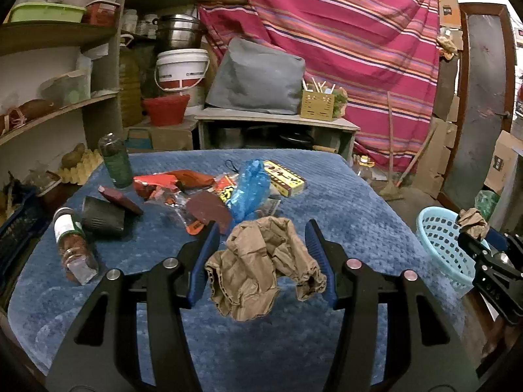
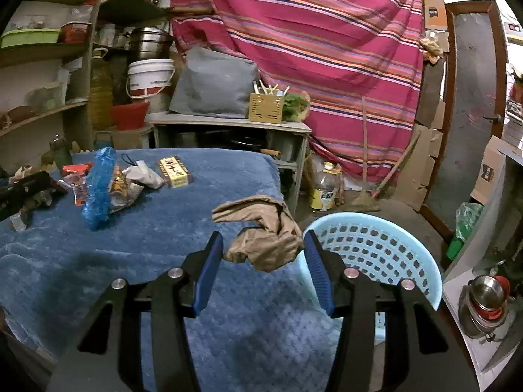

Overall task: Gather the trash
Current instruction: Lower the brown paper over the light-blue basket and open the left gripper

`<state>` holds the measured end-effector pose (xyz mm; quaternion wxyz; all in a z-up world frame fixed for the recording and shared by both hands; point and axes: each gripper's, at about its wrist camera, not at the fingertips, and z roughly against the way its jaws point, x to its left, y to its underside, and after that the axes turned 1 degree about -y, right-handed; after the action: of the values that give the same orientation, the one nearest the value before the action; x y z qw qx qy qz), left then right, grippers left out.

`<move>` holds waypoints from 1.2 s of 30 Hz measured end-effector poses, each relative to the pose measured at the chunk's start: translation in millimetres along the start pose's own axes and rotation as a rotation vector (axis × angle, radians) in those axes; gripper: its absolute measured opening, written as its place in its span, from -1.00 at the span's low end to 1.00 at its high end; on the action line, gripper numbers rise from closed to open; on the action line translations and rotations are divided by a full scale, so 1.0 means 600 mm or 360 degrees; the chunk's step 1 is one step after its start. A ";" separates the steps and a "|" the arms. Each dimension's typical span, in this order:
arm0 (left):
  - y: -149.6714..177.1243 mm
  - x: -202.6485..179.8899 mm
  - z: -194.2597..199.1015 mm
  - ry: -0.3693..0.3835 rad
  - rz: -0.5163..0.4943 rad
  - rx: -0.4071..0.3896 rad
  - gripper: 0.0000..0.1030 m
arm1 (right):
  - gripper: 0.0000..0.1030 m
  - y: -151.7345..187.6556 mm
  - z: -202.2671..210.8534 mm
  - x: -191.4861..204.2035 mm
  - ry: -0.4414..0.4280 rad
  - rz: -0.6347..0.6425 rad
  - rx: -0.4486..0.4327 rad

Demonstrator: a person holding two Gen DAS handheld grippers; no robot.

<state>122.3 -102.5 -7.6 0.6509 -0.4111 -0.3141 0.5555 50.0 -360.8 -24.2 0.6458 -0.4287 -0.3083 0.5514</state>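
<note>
Two crumpled brown papers (image 1: 261,268) (image 2: 264,241), one basket (image 2: 376,245)

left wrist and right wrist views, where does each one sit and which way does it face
Left wrist: sits on the left gripper, looking forward and down over the blue cloth table; its own fingers hold crumpled brown paper.
Right wrist: sits on the right gripper, facing the table edge and light blue basket; its fingers hold another brown paper.
Shared: table, basket, blue bag.
</note>
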 end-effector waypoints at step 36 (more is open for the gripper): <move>-0.049 -0.241 -0.043 0.0273 -0.0165 0.0003 0.03 | -0.01 -0.074 -0.036 -0.273 0.0140 -0.0145 0.0098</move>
<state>131.5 -250.4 13.6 0.7036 -0.4399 -0.2775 0.4841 55.6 -526.2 18.0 0.6961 -0.4179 -0.2818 0.5113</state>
